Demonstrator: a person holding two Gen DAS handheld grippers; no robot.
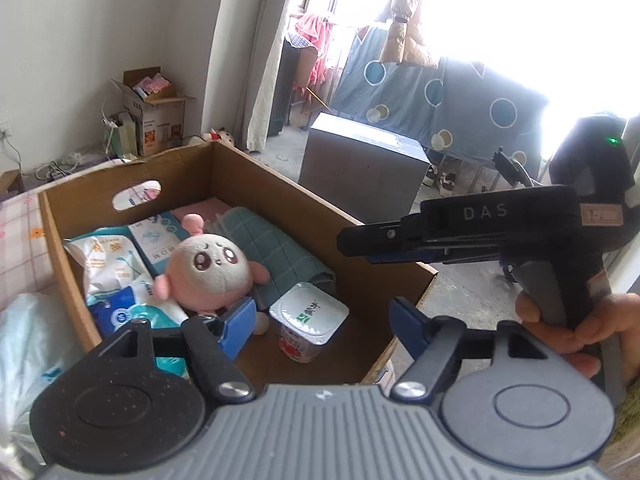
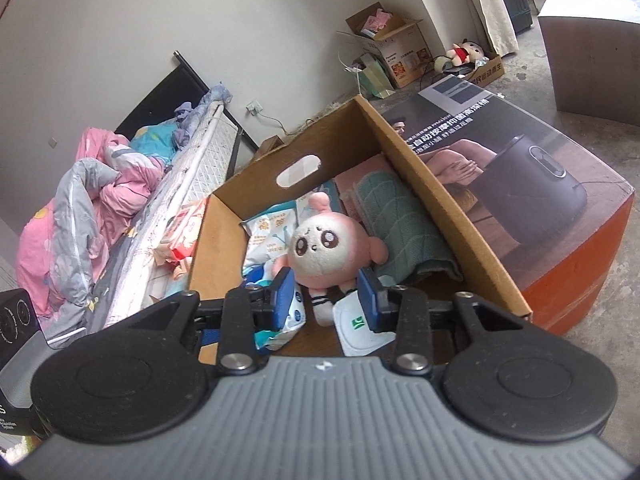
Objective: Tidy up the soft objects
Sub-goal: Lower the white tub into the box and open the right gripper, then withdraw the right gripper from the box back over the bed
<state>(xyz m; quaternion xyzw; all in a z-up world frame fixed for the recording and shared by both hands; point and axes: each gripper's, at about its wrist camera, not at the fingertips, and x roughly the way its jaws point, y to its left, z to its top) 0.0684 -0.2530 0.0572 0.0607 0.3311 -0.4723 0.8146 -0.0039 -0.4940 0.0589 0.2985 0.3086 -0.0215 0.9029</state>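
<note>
One pink plush doll (image 2: 326, 246) lies face-up, legs toward gripper (image 2: 326, 300).

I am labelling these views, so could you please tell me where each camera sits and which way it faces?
Left wrist: sits behind the open left claw, facing down into the cardboard box; the right claw and a hand show.
Right wrist: sits behind the open right claw, facing down into the box towards a bed.
Shared: the box, pink plush toy, green towel.

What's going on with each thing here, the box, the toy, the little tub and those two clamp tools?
Cardboard box: open-topped, partly filled.
Plush toy: lying in box, released.
Yogurt cup: upright, sealed.
Green towel: folded, along box wall.
Left gripper: open, empty.
Right gripper: open, straddling toy's legs.
</note>
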